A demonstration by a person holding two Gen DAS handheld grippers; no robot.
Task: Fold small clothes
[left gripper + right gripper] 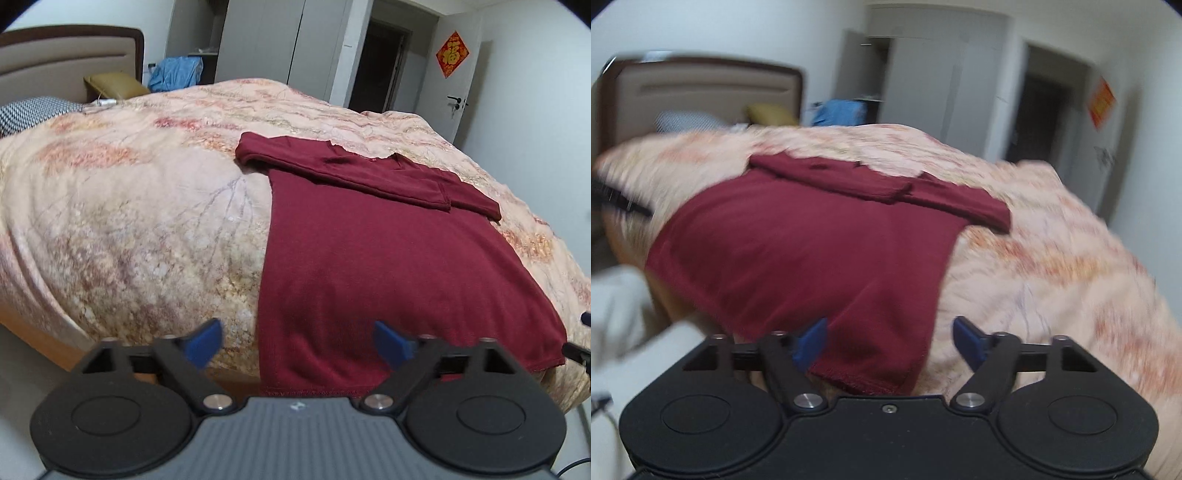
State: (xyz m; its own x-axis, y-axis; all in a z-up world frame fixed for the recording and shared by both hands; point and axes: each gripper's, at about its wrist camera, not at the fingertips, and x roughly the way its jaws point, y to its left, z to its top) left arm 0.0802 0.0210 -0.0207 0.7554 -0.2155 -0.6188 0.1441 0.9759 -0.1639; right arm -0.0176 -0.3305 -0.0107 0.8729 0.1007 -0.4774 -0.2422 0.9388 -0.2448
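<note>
Both sleeves lie folded across the maroon shirt (388, 266), so the left gripper (297, 345) and right gripper (890, 341) hover, jaws spread and empty, at its hem, apparently to lift it.

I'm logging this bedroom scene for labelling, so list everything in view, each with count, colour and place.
dark red knit shirt: one, maroon, flat on the bed, sleeves folded across its top
floral blanket: one, peach-pink, covering the bed
padded headboard: one, beige with brown frame, far left
checked pillow: one, black-white, by the headboard
blue cloth heap: one, behind the bed
red diamond door decoration: one, on the white door
left gripper: blue-tipped, open, over the shirt's hem
right gripper: blue-tipped, open, at the hem corner
</note>
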